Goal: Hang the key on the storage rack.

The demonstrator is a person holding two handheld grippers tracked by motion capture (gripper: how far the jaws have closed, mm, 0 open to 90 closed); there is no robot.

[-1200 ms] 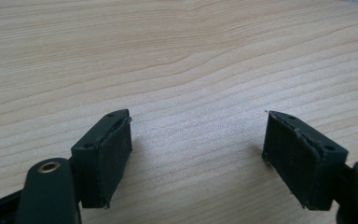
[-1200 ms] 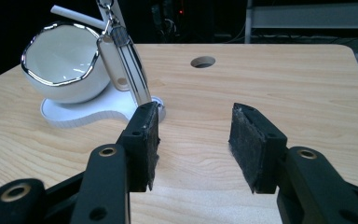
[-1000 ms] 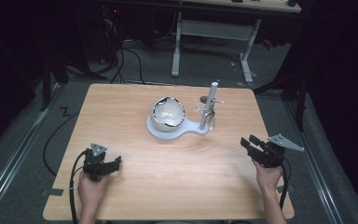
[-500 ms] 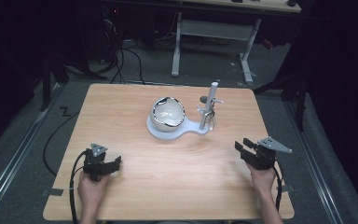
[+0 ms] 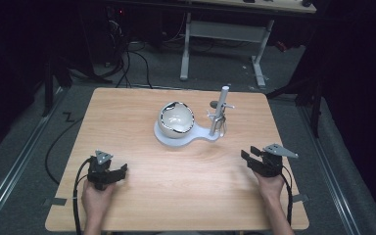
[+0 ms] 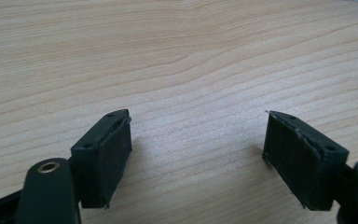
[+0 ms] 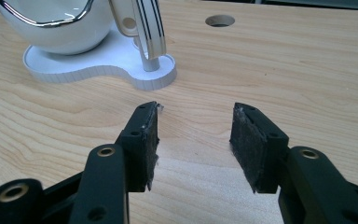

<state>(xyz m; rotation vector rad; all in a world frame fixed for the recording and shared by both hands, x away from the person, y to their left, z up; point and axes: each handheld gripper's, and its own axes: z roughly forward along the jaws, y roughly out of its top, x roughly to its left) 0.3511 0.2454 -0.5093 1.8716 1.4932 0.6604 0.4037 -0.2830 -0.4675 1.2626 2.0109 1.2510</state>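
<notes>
Dark room w/ a grey floor, cables and a desk frame at the far side; in front stands a light wood worktop [image 5: 127,122]. The cup [image 5: 176,119], white glazed w/ a dark rim line, sits on a white stand base [image 5: 176,138] at worktop centre, slightly far of middle. A thin post [image 5: 220,110] rises from the base's right lobe; the cup's striped handle [image 7: 144,28] is near that post, whether hooked on it cannot be told. Left tool [image 5: 106,172] rests at the near-left, jaws wide apart, nothing between them, bare wood ahead in the left gripper view. Right tool [image 5: 259,159] is near-right, jaws apart and empty, aimed at the base's lobe; well apart from the cup. Handling est.: cup looks ceramic, i.e. rigid, moderately heavy for its size, glaze slippery, fragile on impact. Rounded belly gives poor purchase for flat pads [image 7: 150,135]. Recommended grip: across the rim wall, one pad inside and one outside, or across the flat sides of the handle. Close gently, lift straight up to clear the post. Base is light and may shift; brace w/ left tool if req.
</notes>
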